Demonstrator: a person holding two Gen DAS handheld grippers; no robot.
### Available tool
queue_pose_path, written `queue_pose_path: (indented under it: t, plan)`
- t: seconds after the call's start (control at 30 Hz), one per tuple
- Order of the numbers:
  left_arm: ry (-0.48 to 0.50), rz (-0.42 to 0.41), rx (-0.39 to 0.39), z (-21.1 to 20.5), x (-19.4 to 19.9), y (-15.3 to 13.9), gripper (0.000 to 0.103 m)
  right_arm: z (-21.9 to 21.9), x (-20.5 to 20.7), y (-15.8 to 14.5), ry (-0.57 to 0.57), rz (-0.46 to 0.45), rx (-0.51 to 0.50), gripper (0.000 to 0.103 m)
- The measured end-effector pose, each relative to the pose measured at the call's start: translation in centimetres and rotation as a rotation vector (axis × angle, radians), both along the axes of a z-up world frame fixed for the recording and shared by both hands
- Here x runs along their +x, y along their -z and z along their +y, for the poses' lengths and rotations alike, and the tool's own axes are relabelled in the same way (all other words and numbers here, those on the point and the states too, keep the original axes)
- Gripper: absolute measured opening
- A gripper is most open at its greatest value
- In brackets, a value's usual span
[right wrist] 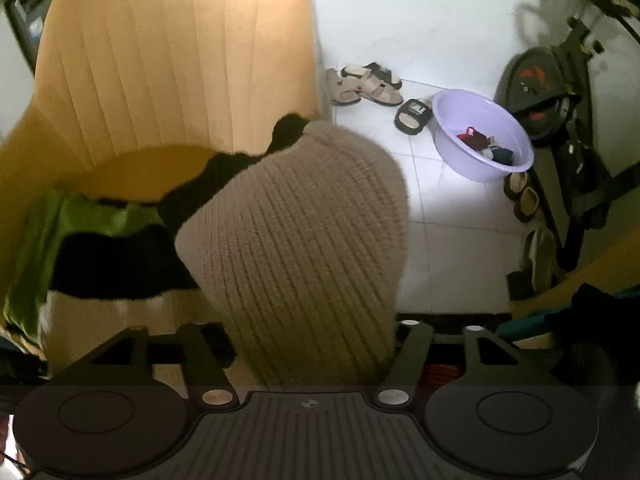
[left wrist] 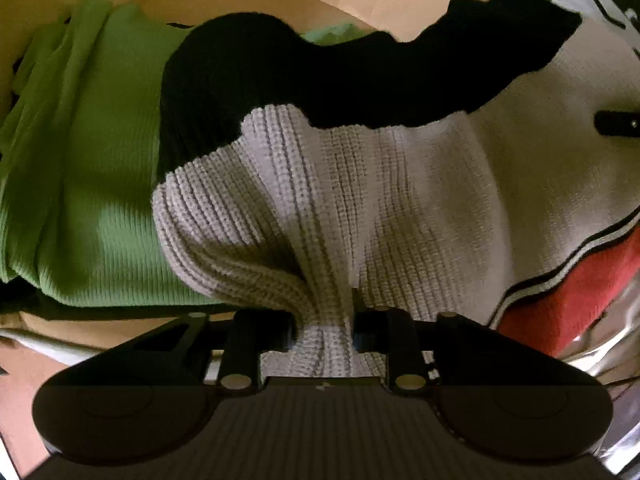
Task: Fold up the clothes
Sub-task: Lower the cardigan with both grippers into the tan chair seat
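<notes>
A cream and black knit sweater (left wrist: 360, 184) lies over an orange chair, with a red panel (left wrist: 560, 292) at its lower right. My left gripper (left wrist: 326, 332) is shut on a bunched fold of the cream knit, which puckers between the fingers. In the right wrist view a rounded hump of the same sweater (right wrist: 300, 220) rises between the fingers of my right gripper (right wrist: 310, 344). Those jaws stand wide apart and the cloth sits loosely in the gap. A black band (right wrist: 120, 264) of the sweater runs to the left.
A folded green ribbed garment (left wrist: 80, 160) lies left of the sweater on the chair seat. The chair's orange back (right wrist: 180, 60) stands behind. On the white tiled floor are sandals (right wrist: 368, 84), a lilac basin (right wrist: 480, 136) with small clothes, and an exercise machine (right wrist: 552, 92).
</notes>
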State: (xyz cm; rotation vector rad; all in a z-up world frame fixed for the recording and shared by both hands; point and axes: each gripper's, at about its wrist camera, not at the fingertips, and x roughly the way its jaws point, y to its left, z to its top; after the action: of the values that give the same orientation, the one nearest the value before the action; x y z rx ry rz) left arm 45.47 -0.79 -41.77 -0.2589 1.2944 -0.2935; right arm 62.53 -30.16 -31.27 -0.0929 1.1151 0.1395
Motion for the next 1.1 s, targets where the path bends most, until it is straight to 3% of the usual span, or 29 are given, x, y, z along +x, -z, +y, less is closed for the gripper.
queue_pose_path:
  t: [0.17,0.2,0.27,0.37,0.47,0.73,1.1]
  plan:
    - [-0.044,0.051,-0.036,0.2,1.3,1.2,0.048,1.4,-0.4,1.6,-0.023,0.023,-0.025,0.07]
    - [-0.04,0.04,-0.024,0.1,1.2,1.1,0.039,1.7,-0.6,1.7,-0.026,0.015,-0.026,0.067]
    - [-0.029,0.012,-0.007,0.0,0.4,0.4,0.026,2.1,-1.0,1.9,-0.031,0.0,-0.03,0.053]
    - [-0.044,-0.015,-0.031,0.4,-1.3,-1.2,0.021,2.2,-2.5,-0.1,-0.007,-0.029,0.003,0.031]
    - [-0.069,-0.042,-0.071,1.0,-3.2,-3.3,0.02,2.5,-4.8,-3.2,-0.022,-0.058,0.07,0.029]
    - [-0.153,-0.15,-0.146,3.8,-5.0,-10.7,0.019,4.8,-9.8,-16.3,-0.092,-0.246,0.249,0.028]
    - [-0.293,-0.358,-0.094,11.7,-4.1,-23.2,0.02,11.8,-10.1,-30.1,-0.224,-0.39,0.373,0.028]
